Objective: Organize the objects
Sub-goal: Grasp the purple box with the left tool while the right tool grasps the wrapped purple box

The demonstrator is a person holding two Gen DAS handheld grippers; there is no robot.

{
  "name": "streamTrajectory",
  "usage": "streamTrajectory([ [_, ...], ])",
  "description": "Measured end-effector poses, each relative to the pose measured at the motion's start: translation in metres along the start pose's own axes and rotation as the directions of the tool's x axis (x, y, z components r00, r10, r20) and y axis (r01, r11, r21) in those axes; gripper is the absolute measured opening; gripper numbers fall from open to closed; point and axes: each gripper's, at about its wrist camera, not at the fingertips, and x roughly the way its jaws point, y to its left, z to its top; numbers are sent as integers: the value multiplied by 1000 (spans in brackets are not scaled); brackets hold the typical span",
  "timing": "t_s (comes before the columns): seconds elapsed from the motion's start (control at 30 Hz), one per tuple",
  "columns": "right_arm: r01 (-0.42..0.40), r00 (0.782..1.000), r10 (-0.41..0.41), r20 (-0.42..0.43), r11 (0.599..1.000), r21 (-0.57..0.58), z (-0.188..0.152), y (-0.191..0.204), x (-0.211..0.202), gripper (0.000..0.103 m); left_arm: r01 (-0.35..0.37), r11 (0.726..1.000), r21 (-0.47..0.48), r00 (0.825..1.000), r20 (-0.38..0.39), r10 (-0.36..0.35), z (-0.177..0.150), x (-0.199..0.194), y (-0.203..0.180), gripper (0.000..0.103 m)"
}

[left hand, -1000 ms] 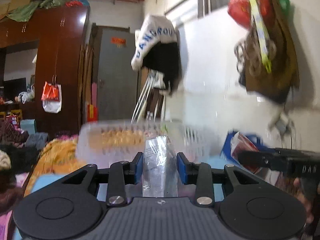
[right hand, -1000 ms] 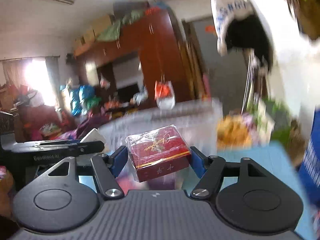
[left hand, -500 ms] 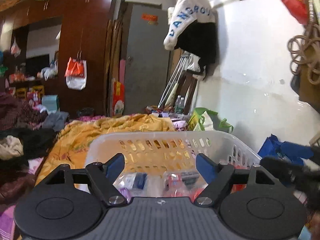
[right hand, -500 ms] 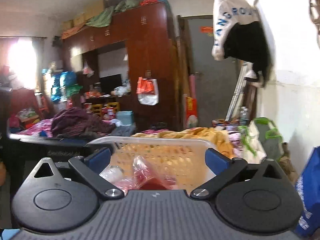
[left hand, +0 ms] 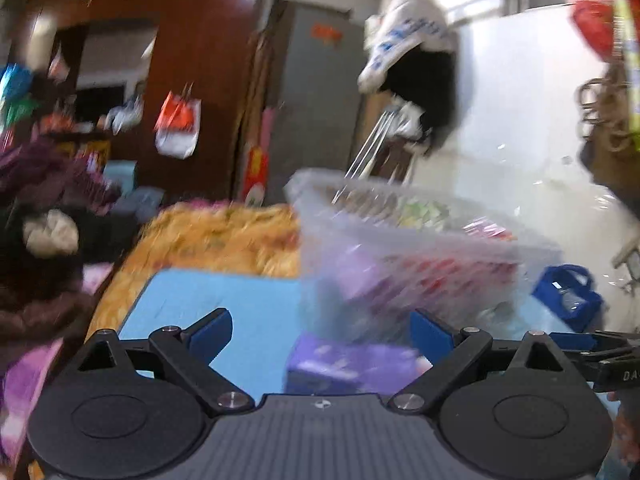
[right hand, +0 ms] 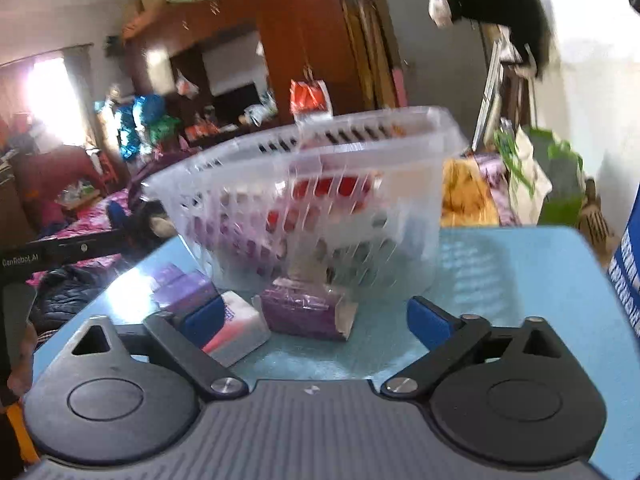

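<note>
A clear slotted plastic basket [right hand: 400, 152] holding several packets stands on the blue table [right hand: 500, 264]; it also shows, blurred, in the left wrist view [left hand: 400, 224]. My right gripper [right hand: 314, 320] is open and empty, low over the table in front of the basket. Between its fingers lie a purple packet [right hand: 300, 312] and a white box [right hand: 236, 332], with a purple box [right hand: 184, 284] to the left. My left gripper [left hand: 320, 330] is open and empty, with a purple box [left hand: 348, 364] just ahead of it.
A blue bag [left hand: 568, 296] sits by the white wall on the right. An orange blanket [left hand: 224, 236] and piled clothes [left hand: 48, 240] lie beyond the table's far edge. The other gripper [right hand: 60, 252] shows at the left of the right wrist view.
A second ago the left gripper held a clear packet and the right a red box. Both opened over the basket and have since drawn back and down to table level.
</note>
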Motion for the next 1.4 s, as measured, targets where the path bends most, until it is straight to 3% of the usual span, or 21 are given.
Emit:
streamTrajectory([
  [0.17, 18, 998, -16, -58, 999, 36, 2, 6, 28, 93, -16, 1000, -22, 996, -88, 14, -7, 24, 19, 95],
  [0.27, 48, 994, -47, -102, 999, 13, -3, 11, 39, 85, -45, 999, -20, 992, -115, 43, -9, 30, 26, 94],
  [0.4, 58, 994, -59, -93, 998, -12, -8, 10, 30, 82, -47, 999, 4, 992, -114, 47, -10, 27, 22, 94],
  [0.53, 83, 993, -85, -82, 996, -30, -13, 6, 17, 61, -19, 999, 39, 992, -122, 24, -11, 26, 7, 94],
  [0.67, 64, 994, -66, -90, 998, -20, -13, -4, 9, 59, -12, 998, 68, 991, -131, 21, -11, 31, -7, 94],
  [0.83, 47, 995, -47, -85, 999, 9, -13, -15, 6, 61, -76, 996, 48, 989, -121, 82, -9, 26, -1, 94],
  [1.0, 7, 997, -5, -75, 1000, 24, -7, -10, 13, 72, -85, 995, 43, 988, -129, 89, -6, 31, 3, 94],
  [1.13, -5, 997, 9, -82, 999, 54, -1, -2, 24, 74, -91, 995, 36, 987, -132, 95, -3, 33, 5, 94],
  [1.23, 25, 997, -21, -69, 998, 64, 0, 5, 30, 86, -112, 993, 42, 985, -125, 116, -3, 31, 7, 94],
  [1.4, 98, 992, -96, -82, 995, 12, 2, 16, 38, 86, -89, 995, 41, 985, -144, 95, -3, 35, 8, 92],
])
